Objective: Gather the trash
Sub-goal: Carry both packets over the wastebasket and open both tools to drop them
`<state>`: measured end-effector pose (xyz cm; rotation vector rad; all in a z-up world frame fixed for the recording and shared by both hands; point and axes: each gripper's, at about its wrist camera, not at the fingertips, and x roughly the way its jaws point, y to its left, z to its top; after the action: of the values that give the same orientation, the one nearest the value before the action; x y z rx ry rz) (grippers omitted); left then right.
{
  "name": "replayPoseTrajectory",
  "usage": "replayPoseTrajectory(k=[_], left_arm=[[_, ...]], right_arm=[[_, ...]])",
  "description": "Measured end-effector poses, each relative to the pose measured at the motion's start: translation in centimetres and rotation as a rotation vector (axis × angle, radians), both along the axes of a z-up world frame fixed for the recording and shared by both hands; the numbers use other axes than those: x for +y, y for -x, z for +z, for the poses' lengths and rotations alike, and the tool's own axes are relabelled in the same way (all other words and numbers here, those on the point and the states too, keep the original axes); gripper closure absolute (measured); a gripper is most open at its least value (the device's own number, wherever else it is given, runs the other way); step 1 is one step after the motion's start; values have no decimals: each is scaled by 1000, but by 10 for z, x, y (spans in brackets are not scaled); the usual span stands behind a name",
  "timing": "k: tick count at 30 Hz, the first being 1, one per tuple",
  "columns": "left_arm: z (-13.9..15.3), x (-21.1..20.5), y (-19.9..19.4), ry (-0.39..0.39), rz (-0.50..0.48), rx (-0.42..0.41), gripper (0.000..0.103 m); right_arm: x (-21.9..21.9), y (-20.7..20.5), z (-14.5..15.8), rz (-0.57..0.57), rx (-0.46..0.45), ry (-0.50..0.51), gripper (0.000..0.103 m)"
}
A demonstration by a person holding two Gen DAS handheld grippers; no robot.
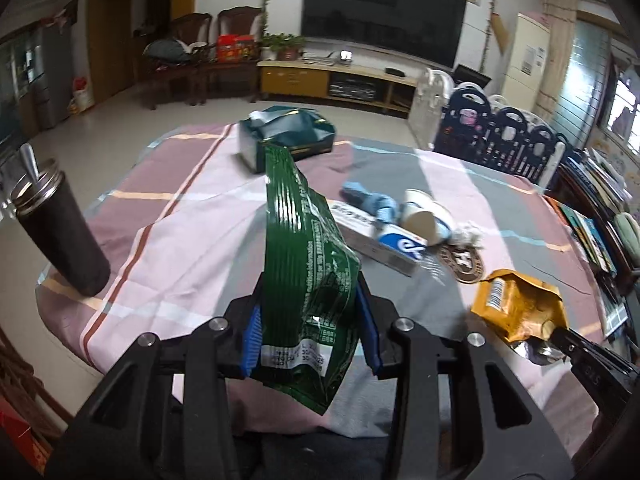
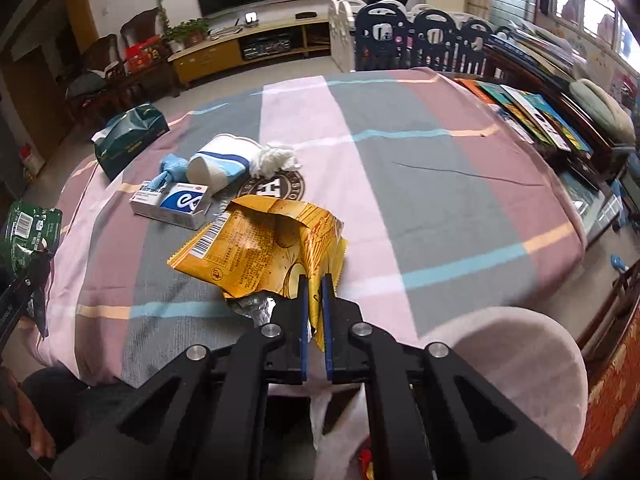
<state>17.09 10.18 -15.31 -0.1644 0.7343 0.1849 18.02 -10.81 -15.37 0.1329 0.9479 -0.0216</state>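
My left gripper [image 1: 308,300] is shut on a green snack bag [image 1: 308,264] and holds it up above the near table edge; the bag also shows in the right wrist view [image 2: 30,232]. My right gripper [image 2: 315,284] is shut on the corner of a yellow snack bag [image 2: 260,248], which lies on the striped cloth and also shows in the left wrist view [image 1: 516,304]. Behind it lie a white and blue box [image 2: 172,200], a paper cup [image 2: 220,164] on its side, a blue glove [image 2: 172,168] and a white tissue wad [image 2: 276,158].
A dark green tissue box [image 1: 288,136] stands at the far side of the table. A black tumbler [image 1: 56,236] stands at the left edge. Books [image 2: 532,116] line a shelf to the right. A pink chair back [image 2: 512,368] is near my right gripper.
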Motion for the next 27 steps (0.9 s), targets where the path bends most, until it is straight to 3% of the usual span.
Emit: replayPoseTrajectory(k=[9,17,22,27], left_arm=[[12,-34,16,15,-93,-8,62],[24,-103,36,-14,-280,-27,62],[25,-152,57,-71,-421,-34,62],[20,-190,75,-135,-541,-39,62]], right_arm=[[-31,35,31,-30,-61,33,96],[-119,93,44,-160,-41,133,96],[-156,128,18,-181,59,203,96],[-177,149,-29,-226,197,169,96]])
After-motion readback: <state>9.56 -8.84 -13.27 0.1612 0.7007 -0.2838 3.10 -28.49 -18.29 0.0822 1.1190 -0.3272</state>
